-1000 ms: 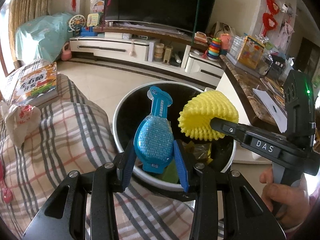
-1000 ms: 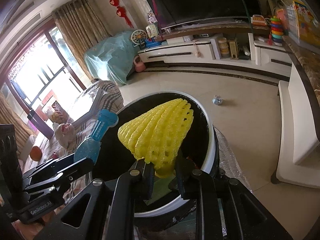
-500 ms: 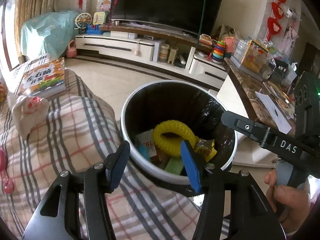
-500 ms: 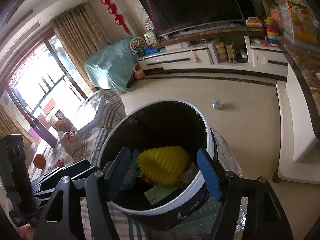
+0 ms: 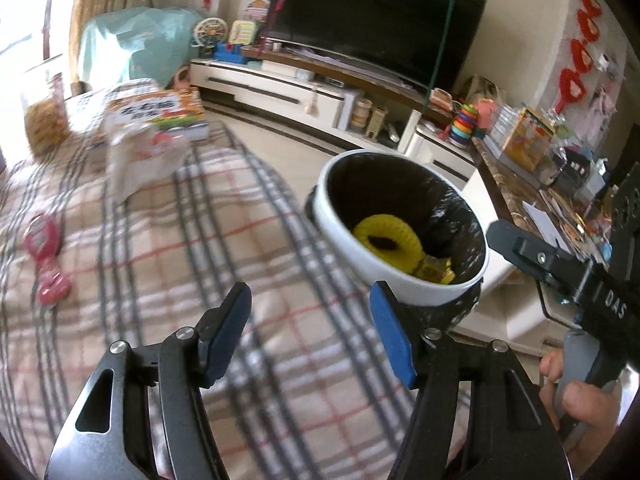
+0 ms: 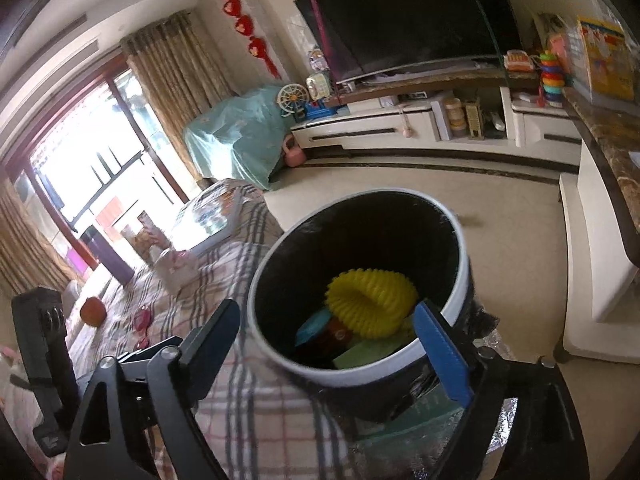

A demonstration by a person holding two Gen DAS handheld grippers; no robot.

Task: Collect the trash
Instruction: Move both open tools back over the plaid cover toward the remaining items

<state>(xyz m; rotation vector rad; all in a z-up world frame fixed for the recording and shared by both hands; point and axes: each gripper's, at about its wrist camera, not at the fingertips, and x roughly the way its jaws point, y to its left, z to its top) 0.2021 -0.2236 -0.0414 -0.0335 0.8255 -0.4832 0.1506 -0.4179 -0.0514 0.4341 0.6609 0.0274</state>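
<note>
In the left wrist view, going from the left, a pink-red wrapper lies on the plaid blanket, with a picture book and a blurred white bag farther back. The left gripper hangs over the blanket with its jaws wide apart and nothing between them. To its right stands the white-rimmed trash bin with a black liner, and inside it the yellow foam fruit net lies on its side beside a yellowish wrapper. At the far right the right gripper juts in, held by a hand; from here its jaws cannot be judged.

The right wrist view settles that: the right gripper is spread open and empty over the near rim of the bin. This view looks deeper into the bin, where a blue package, something red and a green carton lie under the net. It alone shows an orange fruit on the blanket at far left, beside part of the left tool's body.

Motion blur smears the blanket and the book's print, and the bin's base is cut off by the gripper frames.
</note>
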